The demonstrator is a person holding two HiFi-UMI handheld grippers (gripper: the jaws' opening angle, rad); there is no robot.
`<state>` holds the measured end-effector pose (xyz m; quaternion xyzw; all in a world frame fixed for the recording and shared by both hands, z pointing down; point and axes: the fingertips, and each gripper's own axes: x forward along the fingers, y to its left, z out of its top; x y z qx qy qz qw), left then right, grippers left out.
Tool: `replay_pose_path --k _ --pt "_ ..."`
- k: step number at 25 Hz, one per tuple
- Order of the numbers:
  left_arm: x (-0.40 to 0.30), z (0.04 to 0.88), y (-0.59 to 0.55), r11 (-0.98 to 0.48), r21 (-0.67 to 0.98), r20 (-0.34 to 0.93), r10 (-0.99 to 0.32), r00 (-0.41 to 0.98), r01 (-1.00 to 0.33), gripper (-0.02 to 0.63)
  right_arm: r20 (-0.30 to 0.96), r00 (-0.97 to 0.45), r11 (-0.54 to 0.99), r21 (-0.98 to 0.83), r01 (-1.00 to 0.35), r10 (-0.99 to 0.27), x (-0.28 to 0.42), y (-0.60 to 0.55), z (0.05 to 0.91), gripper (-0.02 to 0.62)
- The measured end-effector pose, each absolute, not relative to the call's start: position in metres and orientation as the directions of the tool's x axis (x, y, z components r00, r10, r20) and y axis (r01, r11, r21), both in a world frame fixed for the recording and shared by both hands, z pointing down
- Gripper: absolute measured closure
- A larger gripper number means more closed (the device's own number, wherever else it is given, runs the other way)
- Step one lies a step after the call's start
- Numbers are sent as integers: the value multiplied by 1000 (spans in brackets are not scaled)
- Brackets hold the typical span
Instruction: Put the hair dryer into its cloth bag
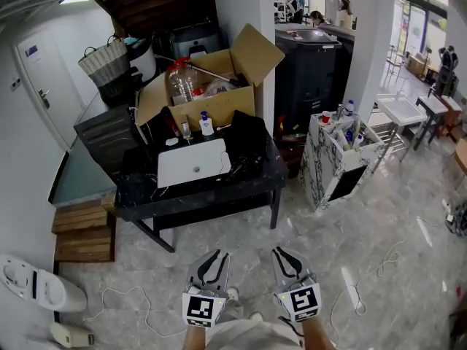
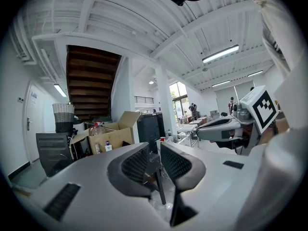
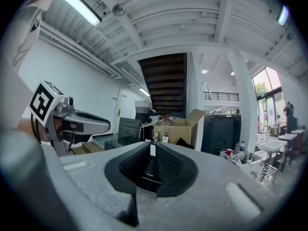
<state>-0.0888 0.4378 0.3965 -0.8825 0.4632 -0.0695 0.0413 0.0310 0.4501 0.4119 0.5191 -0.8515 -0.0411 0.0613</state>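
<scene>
Straight ahead, black table (image 1: pixel 208 196) bearing open cardboard box (image 1: pixel 213 109).

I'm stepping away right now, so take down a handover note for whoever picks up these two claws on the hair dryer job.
Left claw: shut, empty. Right claw: shut, empty. Both held level, short of the black table.
White flat item on the table may be the bag; hair dryer not made out.
Done: nothing visible. Left: reach the table, find the dryer, bag it.
</scene>
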Motion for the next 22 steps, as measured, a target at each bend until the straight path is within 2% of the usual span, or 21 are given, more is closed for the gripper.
replay_pose_path --k 11,14,22 --pt "-94 407 362 -608 -123 70 -794 604 -785 531 101 -385 394 99 -914 -917 25 383 423 575" --pt "-100 406 333 -623 -118 62 -782 621 -773 531 89 -379 388 136 -912 -921 19 356 420 575" --pt "-112 417 264 -665 -100 119 -746 655 -740 531 105 -330 342 133 -930 -938 5 292 425 575"
